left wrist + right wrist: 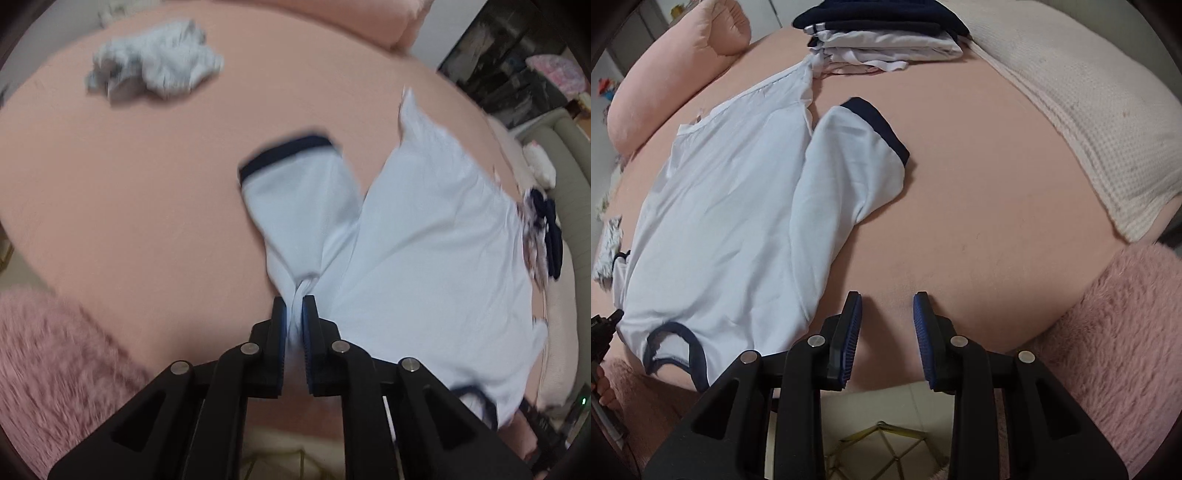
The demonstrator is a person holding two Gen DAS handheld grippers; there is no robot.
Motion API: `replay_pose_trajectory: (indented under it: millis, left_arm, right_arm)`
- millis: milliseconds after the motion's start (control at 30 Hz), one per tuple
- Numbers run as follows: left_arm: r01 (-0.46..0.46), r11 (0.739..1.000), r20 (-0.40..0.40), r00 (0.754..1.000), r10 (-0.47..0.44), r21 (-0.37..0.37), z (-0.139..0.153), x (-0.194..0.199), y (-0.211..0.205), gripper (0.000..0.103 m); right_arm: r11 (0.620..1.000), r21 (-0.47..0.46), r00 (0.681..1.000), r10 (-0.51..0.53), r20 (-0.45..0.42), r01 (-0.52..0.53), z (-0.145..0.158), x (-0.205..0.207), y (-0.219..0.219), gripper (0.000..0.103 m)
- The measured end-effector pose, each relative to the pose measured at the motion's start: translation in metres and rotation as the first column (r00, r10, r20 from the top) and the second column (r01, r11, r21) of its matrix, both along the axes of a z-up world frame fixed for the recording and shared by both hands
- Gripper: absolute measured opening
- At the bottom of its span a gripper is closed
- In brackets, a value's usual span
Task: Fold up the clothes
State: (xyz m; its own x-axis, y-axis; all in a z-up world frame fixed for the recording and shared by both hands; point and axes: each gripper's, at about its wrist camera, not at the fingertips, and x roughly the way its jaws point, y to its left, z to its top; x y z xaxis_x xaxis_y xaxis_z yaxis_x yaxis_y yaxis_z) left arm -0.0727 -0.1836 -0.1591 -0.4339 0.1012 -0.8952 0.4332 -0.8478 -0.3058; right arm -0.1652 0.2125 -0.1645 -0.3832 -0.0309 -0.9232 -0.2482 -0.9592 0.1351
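left gripper (294, 301): jaws nearly closed, pinching a bunched fold of the white t-shirt (424, 236) at the shoulder, where the sleeve meets the body. fabric gathers into a twist right at the blue pads. left wrist view is motion-blurred.

white t-shirt lies spread on the pink bed sheet (129, 192), near the bed's front edge. navy trim on both sleeve cuffs and on the neckline. the sleeve on the left gripper's side (299, 184) points away from the gripper, cuff furthest out. in the right wrist view the other sleeve (849, 166) lies flat on the sheet beside the shirt body, and the navy neckline (676, 349) sits at the near edge of the bed.

right gripper (887, 306): jaws well apart, holding nothing, just beside the shirt's shoulder edge over bare sheet. cannot tell whether the tips touch the sheet.

other items on the bed: a crumpled pale grey-white garment (155, 64), well apart from the shirt; a folded stack of navy and white clothes (882, 37) at the far side, just beyond the shirt's hem; a cream waffle blanket (1089, 122); a fluffy pink blanket (1115, 350) at the near edge; a pink pillow (676, 74).
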Motion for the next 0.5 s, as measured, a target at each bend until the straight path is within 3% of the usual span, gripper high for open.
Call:
replay_pose_trajectory:
  millis: [67, 133, 200, 233, 267, 333, 400, 500]
  left_arm:
    - [0.003, 0.997, 0.011, 1.0, -0.004, 0.079, 0.004, 0.002, -0.01, 0.012]
    - [0.051, 0.999, -0.064, 0.997, -0.05, 0.018, 0.031, -0.013, -0.009, 0.012]
    - [0.123, 0.992, -0.102, 0.987, -0.124, -0.019, 0.042, -0.059, -0.002, 0.033]
    - [0.158, 0.987, -0.12, 0.98, -0.161, -0.038, 0.048, -0.082, 0.002, 0.054]
    - [0.192, 0.98, -0.138, 0.97, -0.199, -0.058, 0.054, -0.105, 0.006, 0.056]
    - [0.259, 0.961, -0.17, 0.947, -0.273, -0.1, 0.066, -0.152, 0.013, 0.056]
    - [0.306, 0.939, -0.193, 0.923, -0.333, -0.157, 0.066, -0.207, 0.021, 0.056]
    - [0.34, 0.921, -0.164, 0.914, -0.371, -0.188, 0.044, -0.278, 0.027, 0.056]
  right_arm:
    - [1.0, -0.019, 1.0, 0.021, -0.016, -0.021, 0.014, 0.001, -0.001, 0.029]
    - [0.998, -0.013, 0.997, 0.064, -0.043, -0.065, 0.032, -0.009, -0.004, 0.029]
    - [0.989, 0.033, 0.987, 0.144, -0.075, -0.142, 0.054, -0.034, -0.009, 0.03]
    - [0.983, 0.048, 0.979, 0.183, -0.091, -0.179, 0.063, -0.052, -0.012, 0.037]
    - [0.977, 0.041, 0.972, 0.212, -0.104, -0.209, 0.068, -0.071, -0.014, 0.047]
    - [0.968, 0.004, 0.961, 0.25, -0.114, -0.252, 0.068, -0.124, -0.017, 0.048]
    - [0.964, 0.052, 0.962, 0.263, -0.081, -0.259, 0.056, -0.168, -0.021, 0.048]
    - [0.951, 0.142, 0.96, 0.28, -0.01, -0.275, 0.031, -0.23, -0.031, 0.048]
